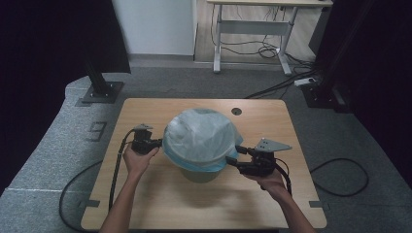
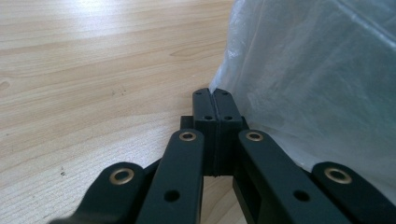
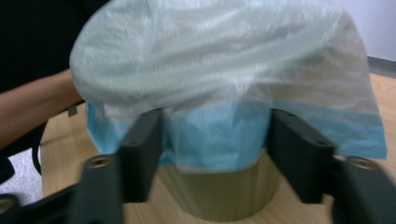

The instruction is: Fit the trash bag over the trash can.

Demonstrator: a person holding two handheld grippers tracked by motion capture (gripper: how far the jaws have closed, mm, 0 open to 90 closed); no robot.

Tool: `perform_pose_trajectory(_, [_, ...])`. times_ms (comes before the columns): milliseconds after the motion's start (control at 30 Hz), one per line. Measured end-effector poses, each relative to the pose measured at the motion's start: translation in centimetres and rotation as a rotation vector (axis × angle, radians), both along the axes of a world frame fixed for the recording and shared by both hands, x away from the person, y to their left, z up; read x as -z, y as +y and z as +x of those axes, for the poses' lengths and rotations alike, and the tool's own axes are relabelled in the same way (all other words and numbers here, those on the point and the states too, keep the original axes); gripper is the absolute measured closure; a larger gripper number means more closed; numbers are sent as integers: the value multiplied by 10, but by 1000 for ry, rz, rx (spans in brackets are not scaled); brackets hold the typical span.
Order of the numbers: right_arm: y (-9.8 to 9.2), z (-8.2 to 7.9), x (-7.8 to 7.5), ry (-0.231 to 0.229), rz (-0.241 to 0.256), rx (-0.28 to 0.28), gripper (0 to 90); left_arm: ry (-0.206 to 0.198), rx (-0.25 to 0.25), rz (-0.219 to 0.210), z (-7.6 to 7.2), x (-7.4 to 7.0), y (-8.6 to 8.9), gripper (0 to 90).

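Sitting between both tongs, the bag-draped bin (image 1: 201, 141) — left tongs (image 2: 214, 100) pinched on plastic (edge only), right tongs (image 3: 215, 154) agape.

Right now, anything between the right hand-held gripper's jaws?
Yes: in the right gripper view, the bag's blue hem over the bin sits between the open jaws.

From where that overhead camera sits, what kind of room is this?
Probably a lab or recording workspace, not a home: dark curtains flank a light wooden table, loose black cables trail over grey carpet, and a height-adjustable desk stands behind.
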State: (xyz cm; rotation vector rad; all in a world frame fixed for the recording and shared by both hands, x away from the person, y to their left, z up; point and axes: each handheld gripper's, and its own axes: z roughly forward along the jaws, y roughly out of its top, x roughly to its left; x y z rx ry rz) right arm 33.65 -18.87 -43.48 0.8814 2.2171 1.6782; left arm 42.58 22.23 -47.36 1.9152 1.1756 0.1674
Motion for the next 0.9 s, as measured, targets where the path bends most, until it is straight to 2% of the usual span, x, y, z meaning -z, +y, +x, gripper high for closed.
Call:
perform_pose_trajectory(33, [0,-1,2,-6,-5,-6,543,-1,0,-2,0,0,0,900])
perform_pose_trajectory(67, [1,-1,3,-14,-11,-12,586,-2,1,-4,0,0,0,900])
perform_pose_trajectory(167, [2,-5,5,-63,-20,-15,770,-6,5,-5,-1,-1,0,900])
perform_pose_trajectory(267, [0,-7,4,-93,-12,-17,872,-4,3,-12,-1,-1,-1,900])
perform_pose_trajectory(367, [-1,-9,5,-111,-14,-27,886,-4,4,-13,-2,-2,0,900])
perform_pose_trajectory(500, [-3,-10,12,-96,-31,-38,889,0,1,-14,-3,0,2,900])
perform_pose_trajectory(667, [1,-11,35,-41,-75,-46,889,11,3,-21,-4,5,3,900])
perform_pose_trajectory(767, [2,-9,54,-6,-118,-48,889,23,9,-22,-5,9,3,900])
perform_pose_trajectory(900, [2,-5,71,38,-126,-40,889,41,13,-10,-4,16,2,900])
